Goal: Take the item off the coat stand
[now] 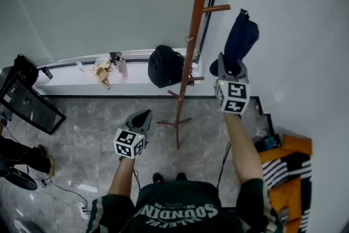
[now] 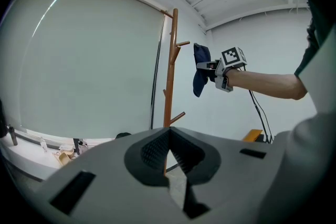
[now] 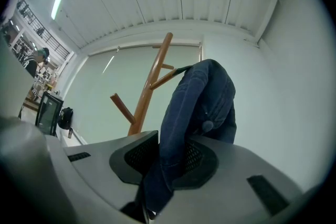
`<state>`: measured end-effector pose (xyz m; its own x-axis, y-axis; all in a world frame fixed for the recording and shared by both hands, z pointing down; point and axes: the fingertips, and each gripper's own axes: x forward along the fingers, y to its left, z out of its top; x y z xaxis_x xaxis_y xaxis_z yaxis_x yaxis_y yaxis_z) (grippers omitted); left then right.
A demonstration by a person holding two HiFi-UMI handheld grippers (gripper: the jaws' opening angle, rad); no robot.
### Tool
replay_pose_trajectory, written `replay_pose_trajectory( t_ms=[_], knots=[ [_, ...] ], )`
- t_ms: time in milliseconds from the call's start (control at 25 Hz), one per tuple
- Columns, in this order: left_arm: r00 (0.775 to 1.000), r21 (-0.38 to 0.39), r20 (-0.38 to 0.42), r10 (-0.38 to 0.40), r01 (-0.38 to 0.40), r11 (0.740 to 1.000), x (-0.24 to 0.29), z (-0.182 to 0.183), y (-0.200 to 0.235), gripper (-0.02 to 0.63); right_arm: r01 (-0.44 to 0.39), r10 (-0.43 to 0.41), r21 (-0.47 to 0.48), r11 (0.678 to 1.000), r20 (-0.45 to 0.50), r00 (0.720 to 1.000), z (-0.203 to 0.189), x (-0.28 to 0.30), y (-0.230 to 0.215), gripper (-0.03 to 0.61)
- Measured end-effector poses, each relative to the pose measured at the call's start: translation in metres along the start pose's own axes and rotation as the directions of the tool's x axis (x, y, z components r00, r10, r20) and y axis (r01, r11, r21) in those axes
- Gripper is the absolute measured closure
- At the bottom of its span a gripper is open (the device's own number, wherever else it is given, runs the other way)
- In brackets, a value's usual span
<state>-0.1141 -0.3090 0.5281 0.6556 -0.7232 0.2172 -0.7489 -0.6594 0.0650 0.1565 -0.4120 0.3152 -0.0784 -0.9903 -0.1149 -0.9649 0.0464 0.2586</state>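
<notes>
Right tongs (image 1: 231, 69) clench a dark blue denim garment (image 1: 241, 35) beside the brown wooden coat stand (image 1: 194, 24); left tongs (image 1: 143, 117) closed, empty.

Navy cloth (image 3: 202, 97) against a red-brown stand (image 1: 195, 35).
Grey floor (image 1: 82, 117) is marbled; bag (image 1: 165, 65) black; wall (image 1: 305, 35) white; right gripper (image 1: 229, 65) grey, its cube (image 1: 233, 96) black-and-white squared.

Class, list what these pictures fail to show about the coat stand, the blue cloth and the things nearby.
- Coat stand: its top is cut off by the head view's upper edge. In the left gripper view, the left gripper hides its feet.
- Blue cloth: its lower end is hidden inside the right gripper, so what it is stays unclear.
- Black thing by the stand: too dark to identify in the head view.
</notes>
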Motion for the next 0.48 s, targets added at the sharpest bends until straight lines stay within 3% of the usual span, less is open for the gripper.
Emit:
replay_pose_trajectory(
  t_ms=[480],
  knots=[
    [0.998, 0.019, -0.015, -0.062, 0.062, 0.998, 0.028, 0.003, -0.021, 0.612, -0.018, 0.018, 0.000, 1.000, -0.069, 0.997, -0.050, -0.039, -0.017, 0.500]
  ],
)
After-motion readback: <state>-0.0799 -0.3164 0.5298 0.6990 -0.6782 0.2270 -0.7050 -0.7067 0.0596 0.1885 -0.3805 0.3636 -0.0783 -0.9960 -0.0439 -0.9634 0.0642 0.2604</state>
